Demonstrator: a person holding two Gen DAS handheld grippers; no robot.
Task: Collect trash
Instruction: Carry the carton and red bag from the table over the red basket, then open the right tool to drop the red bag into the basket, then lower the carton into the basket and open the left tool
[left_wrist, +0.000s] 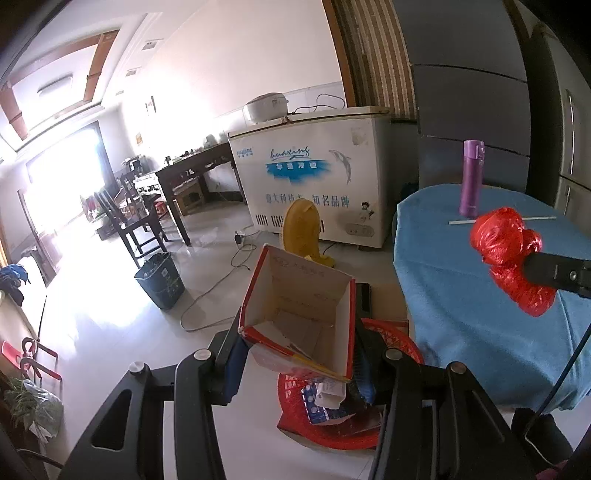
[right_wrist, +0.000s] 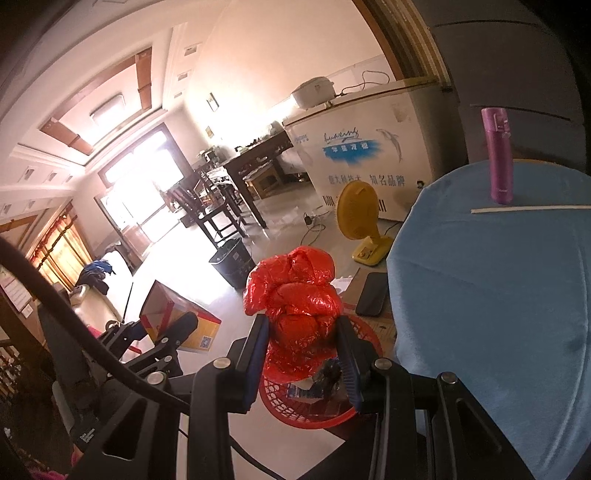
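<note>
We see the left gripper (left_wrist: 299, 354) with its jaws pinching an open cardboard box (left_wrist: 301, 314), red-edged and white inside, held up off the floor with its mouth facing us. Just below and to the right of the box sits a red mesh basket (left_wrist: 402, 345) on the floor, with blister packs and scraps of paper (left_wrist: 327, 400) already lying in it.

The right gripper (right_wrist: 303, 354) has its jaws clamped on a crumpled red plastic bag (right_wrist: 295, 291), which bulges up above the pads. From the right wrist view the bag hangs over the basket (right_wrist: 365, 332), though we cannot say for sure how far above it, as the fisheye flattens things.

To the right stands the round surface covered in blue cloth (left_wrist: 461, 295). At its far side a purple flask (left_wrist: 471, 177) stands upright, and a white straw (left_wrist: 502, 219) lies just near of it.

On the floor, a dark phone (right_wrist: 373, 293) lies beside the basket, with a yellow fan (right_wrist: 360, 219) farther off. A dark waste bin (left_wrist: 160, 280) stands to the left, and a white chest freezer (left_wrist: 317, 177) against the far wall.
</note>
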